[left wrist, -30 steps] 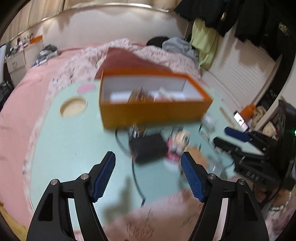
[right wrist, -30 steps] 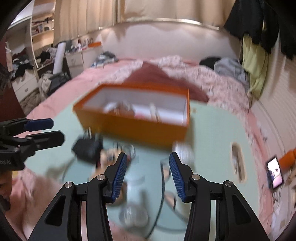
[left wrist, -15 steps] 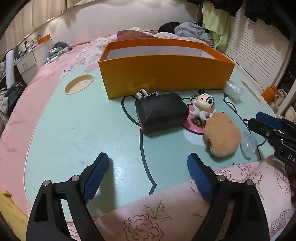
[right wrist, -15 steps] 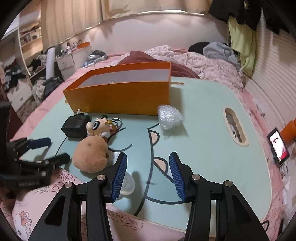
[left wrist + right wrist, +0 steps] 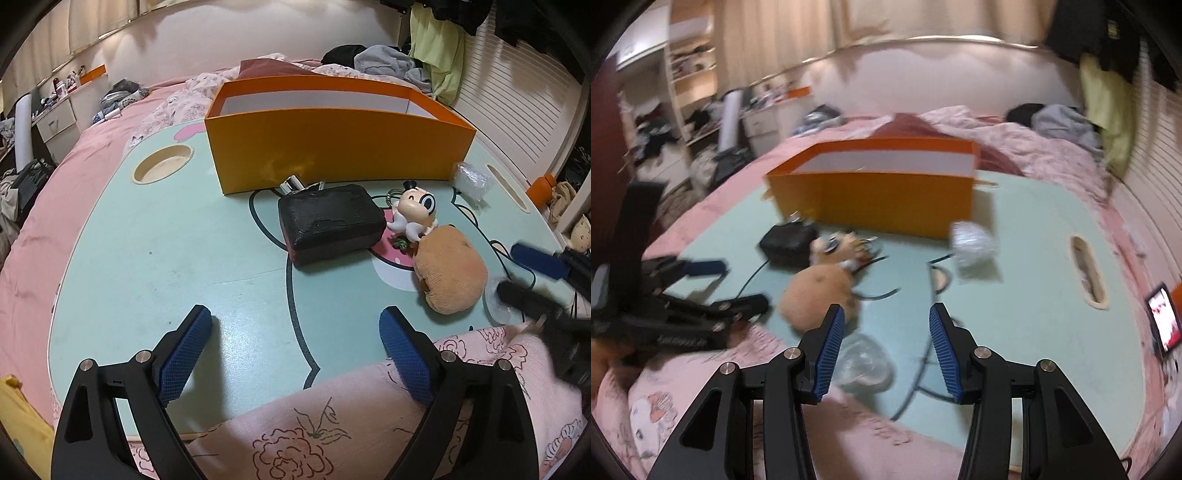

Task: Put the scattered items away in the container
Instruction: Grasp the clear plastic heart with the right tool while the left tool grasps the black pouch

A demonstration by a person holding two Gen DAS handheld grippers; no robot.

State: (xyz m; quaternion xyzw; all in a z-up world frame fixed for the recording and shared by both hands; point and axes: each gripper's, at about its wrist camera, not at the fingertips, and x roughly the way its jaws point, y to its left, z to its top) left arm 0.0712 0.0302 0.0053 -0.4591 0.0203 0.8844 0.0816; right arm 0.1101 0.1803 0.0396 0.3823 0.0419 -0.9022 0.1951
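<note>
An orange box stands at the far side of the pale green table. In front of it lie a black charger block, a cartoon figurine, a tan plush, a crumpled clear wrap and a clear plastic piece. My left gripper hangs low over the near table, its jaws opening wide with nothing between them. My right gripper has its jaws opening over the near edge, the clear piece just below its left finger, untouched.
A round cup recess sits at the table's left, a slot at its right. Pink floral fabric covers the near edge. The table rests on a pink bed. A lit phone lies far right.
Both views dropped lower toward the table, so the box interior is now mostly hidden. My left gripper's jaws spread wider. The right gripper shifted and its view is blurred.
</note>
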